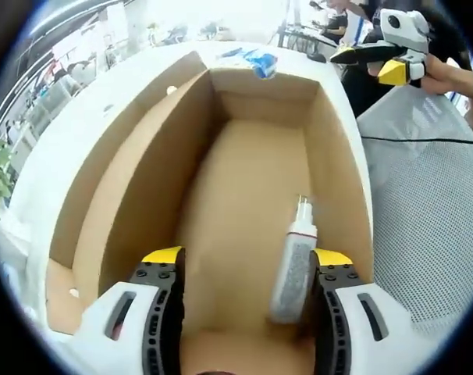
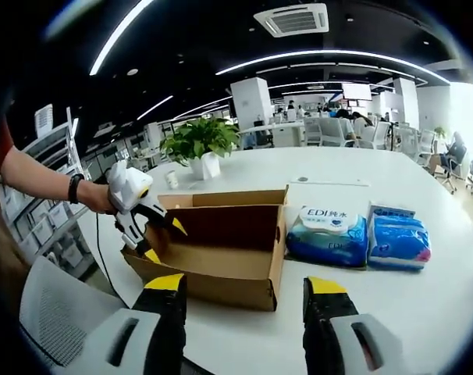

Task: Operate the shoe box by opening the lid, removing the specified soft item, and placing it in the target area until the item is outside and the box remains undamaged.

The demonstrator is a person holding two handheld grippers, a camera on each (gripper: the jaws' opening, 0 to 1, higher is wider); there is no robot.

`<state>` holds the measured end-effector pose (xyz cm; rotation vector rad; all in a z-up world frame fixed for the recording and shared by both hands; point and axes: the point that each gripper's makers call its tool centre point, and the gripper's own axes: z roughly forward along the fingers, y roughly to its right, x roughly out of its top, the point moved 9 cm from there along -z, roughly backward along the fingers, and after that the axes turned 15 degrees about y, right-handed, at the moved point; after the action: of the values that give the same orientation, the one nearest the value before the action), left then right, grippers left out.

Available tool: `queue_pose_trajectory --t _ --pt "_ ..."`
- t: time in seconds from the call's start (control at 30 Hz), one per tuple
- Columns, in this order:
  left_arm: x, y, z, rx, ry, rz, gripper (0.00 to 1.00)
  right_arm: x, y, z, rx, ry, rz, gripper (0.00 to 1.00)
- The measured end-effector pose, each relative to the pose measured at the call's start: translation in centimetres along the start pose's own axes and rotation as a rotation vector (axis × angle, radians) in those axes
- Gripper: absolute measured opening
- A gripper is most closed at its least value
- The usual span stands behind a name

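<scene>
Left gripper (image 1: pixel 244 262), jaws apart, reaches into the open shoe box (image 1: pixel 143 164); a tube (image 1: pixel 295 266) lies lower right against its right jaw, long axis toward frame top. Right gripper (image 2: pixel 244 291) open.

The shoe box (image 2: pixel 221 246) is standing open at the top near the counter's (image 2: pixel 424 312) front edge, so its cardboard walls are the only things hemming in the way down. The left gripper (image 1: pixel 244 262) is reaching into it with its fingers (image 1: pixel 162 258) spread, and a slim white tube (image 1: pixel 293 269) is lying along the inner wall just beside one finger, narrowing that side; the remaining floor is lying bare. Two blue wipe packs (image 2: pixel 360 238) are sitting just beside the box, occupying the counter there. Bare counter is stretching toward the far edge, where a potted plant (image 2: pixel 199 144) is standing. A mesh chair back (image 1: pixel 428 226) is crowding the front edge.
</scene>
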<state>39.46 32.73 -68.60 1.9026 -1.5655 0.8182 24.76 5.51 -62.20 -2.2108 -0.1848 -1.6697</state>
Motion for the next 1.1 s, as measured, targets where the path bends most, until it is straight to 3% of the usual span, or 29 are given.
queue_pose_trajectory --t 0.13,0.33,0.6,0.7,1.1 --pt "-0.5 0.6 0.5 -0.022 -0.039 0.051 0.63 0.0 0.1 0.0 -0.003 0.002 0.007 0.58" --pt "-0.2 0.6 1.0 -0.011 -0.037 0.067 0.60 -0.1 0.1 -0.1 -0.007 -0.002 0.007 0.58" --pt "-0.4 1.1 1.5 -0.039 -0.055 0.093 0.43 -0.1 0.1 -0.2 -0.009 -0.005 0.014 0.57" --pt "-0.7 1.1 1.8 -0.012 -0.053 0.118 0.43 -0.2 0.0 -0.2 -0.007 -0.007 0.013 0.57" --pt "-0.5 1.8 3.0 -0.043 -0.071 0.161 0.31 -0.4 -0.3 0.0 0.015 -0.023 0.006 0.56"
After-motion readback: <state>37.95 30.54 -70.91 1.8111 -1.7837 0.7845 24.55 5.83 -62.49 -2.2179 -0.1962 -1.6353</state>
